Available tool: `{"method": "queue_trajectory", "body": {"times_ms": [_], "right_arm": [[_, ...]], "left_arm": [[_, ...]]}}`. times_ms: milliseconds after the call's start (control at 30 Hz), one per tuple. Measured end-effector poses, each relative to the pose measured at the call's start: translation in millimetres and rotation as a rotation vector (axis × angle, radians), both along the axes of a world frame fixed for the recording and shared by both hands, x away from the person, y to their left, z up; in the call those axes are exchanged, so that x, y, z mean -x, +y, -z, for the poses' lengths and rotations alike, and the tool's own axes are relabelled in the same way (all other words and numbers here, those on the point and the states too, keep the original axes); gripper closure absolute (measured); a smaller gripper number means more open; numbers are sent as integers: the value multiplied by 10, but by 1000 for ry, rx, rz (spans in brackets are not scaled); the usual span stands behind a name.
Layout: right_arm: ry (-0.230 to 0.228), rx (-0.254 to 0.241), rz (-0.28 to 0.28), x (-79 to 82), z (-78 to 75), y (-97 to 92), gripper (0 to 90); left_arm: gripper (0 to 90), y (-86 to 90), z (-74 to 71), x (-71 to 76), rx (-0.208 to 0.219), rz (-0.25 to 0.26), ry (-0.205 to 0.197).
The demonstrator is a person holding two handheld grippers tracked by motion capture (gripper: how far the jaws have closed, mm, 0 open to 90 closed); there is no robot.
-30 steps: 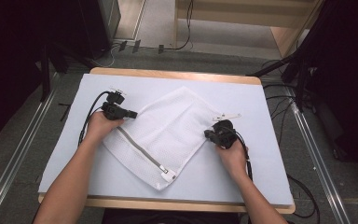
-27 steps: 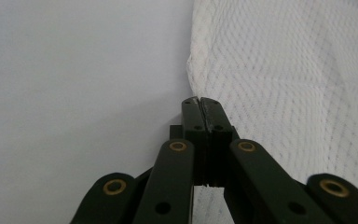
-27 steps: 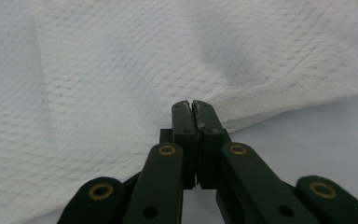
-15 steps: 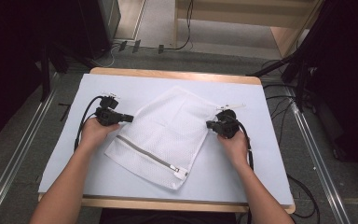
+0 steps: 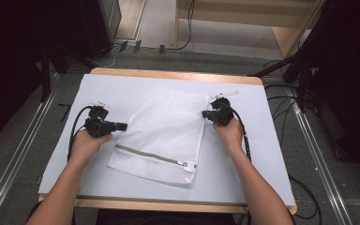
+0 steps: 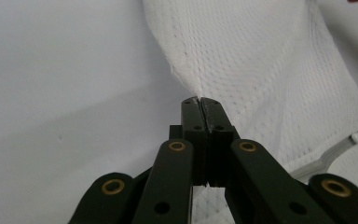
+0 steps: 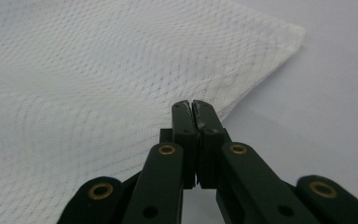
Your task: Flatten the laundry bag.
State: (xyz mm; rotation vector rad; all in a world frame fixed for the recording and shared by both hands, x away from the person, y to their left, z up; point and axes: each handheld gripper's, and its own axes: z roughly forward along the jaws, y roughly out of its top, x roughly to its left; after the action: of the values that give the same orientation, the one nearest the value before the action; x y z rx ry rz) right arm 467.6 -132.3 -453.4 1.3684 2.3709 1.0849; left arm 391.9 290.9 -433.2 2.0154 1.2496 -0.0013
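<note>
A white mesh bag (image 5: 164, 126) lies flat on the white table cover (image 5: 122, 89), with its grey zipper (image 5: 150, 155) along the near edge. My left gripper (image 5: 123, 125) is shut on the bag's left edge. In the left gripper view the mesh bag (image 6: 261, 70) bunches to a point at the tips of that left gripper (image 6: 199, 100). My right gripper (image 5: 204, 114) is shut on the bag's right edge. The right gripper view shows the mesh bag (image 7: 98, 70) with its hem pinched at the tips of the right gripper (image 7: 192, 103).
The cover's edges leave a wooden rim (image 5: 168, 74) showing at the far side. Black cables (image 5: 75, 126) trail from both grippers across the cover. Metal rails (image 5: 23, 154) run along the floor on both sides of the table.
The bag has turned counterclockwise, so its zipper now runs closer to level. My left hand came nearer and leftward; my right hand went farther from the person. Both grips stayed closed.
</note>
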Motion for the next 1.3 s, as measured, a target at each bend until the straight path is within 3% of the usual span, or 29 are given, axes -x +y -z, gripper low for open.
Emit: {"method": "queue_trajectory", "body": {"times_ms": [167,333,500,667,867,933,1000,1033,1133,1300], "right_arm": [[35,11,1,-23,32,-61,896],[51,18,0,7,92,-93,840],[42,-1,-2,72,64,-126,795],[28,-12,-16,141,24,-125,782],[21,-9,-24,194,13,-117,778],[21,-5,-25,210,18,-116,778],[21,6,-28,230,21,-117,778],[19,6,-29,235,22,-119,778],[19,7,-25,255,27,-136,778],[25,10,-21,273,40,-166,778]], "left_arm": [[895,-75,61,-8,-10,32,14],[710,-26,0,-120,-15,13,-32],[612,-73,-67,-440,-28,2,-52],[589,-222,-13,-774,-63,12,-59],[576,-340,109,-1076,-61,0,-18],[573,-359,128,-1137,-40,-12,-15],[569,-389,154,-1199,-55,-21,-15],[563,-406,175,-1241,-58,-21,7],[607,-451,187,-1281,-33,-32,-8],[882,-478,260,-1308,12,-39,39]]}}
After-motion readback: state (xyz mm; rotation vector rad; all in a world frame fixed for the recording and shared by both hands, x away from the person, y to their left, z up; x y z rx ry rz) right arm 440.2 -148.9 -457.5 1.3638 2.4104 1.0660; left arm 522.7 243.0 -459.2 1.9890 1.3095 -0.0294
